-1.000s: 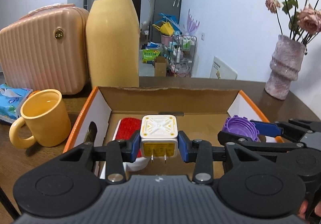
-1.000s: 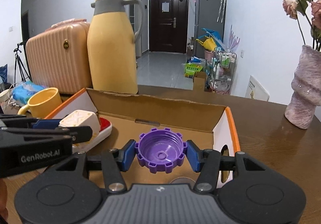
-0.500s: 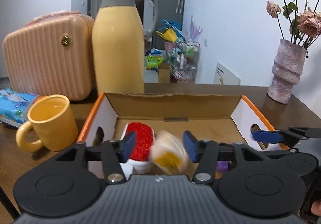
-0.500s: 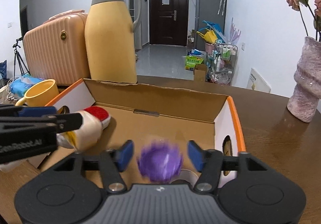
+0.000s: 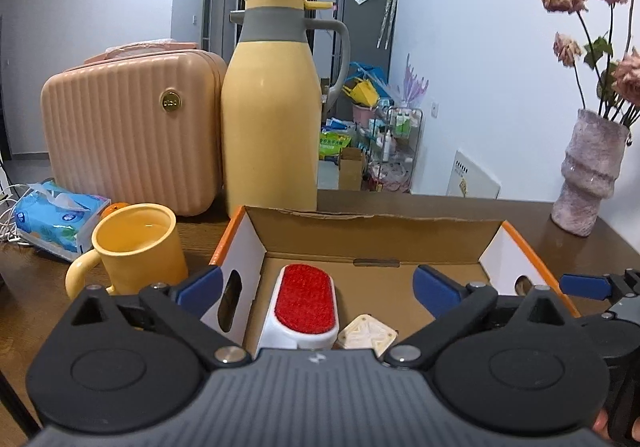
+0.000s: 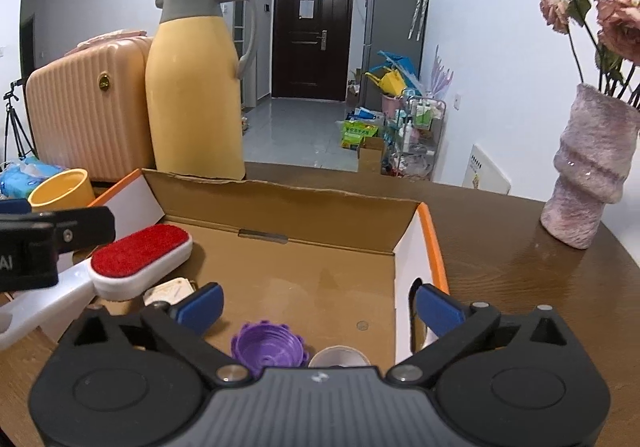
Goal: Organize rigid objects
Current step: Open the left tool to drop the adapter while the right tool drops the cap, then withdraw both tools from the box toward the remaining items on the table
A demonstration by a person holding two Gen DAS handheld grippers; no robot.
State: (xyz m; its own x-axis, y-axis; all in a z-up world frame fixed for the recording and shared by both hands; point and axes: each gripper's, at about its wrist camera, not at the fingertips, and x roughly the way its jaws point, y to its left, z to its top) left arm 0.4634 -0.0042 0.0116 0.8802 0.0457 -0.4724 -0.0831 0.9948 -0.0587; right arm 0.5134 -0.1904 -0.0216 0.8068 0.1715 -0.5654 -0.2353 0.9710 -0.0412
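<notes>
An open cardboard box (image 5: 372,223) (image 6: 288,207) with orange edges sits on the wooden table. In it lie a red-topped white brush (image 5: 306,299) (image 6: 140,249), a cream plug adapter (image 5: 368,335) (image 6: 168,291) and a purple toothed cap (image 6: 268,347). My left gripper (image 5: 318,289) hangs over the box, its jaws opening wide with nothing between them; the adapter lies below. My right gripper (image 6: 318,305) also hangs over the box with jaws opening and nothing held; the purple cap rests on the box floor beneath it, beside a clear round lid (image 6: 340,357).
Left of the box stand a yellow mug (image 5: 138,243), a tissue pack (image 5: 56,219), a peach case (image 5: 132,131) and a tall yellow jug (image 5: 272,111). A pink vase (image 6: 588,175) with dried roses stands on the table at the right.
Both grippers went from shut to open. The adapter dropped from the left gripper into the box beside the brush; the purple cap fell from the right gripper onto the box floor.
</notes>
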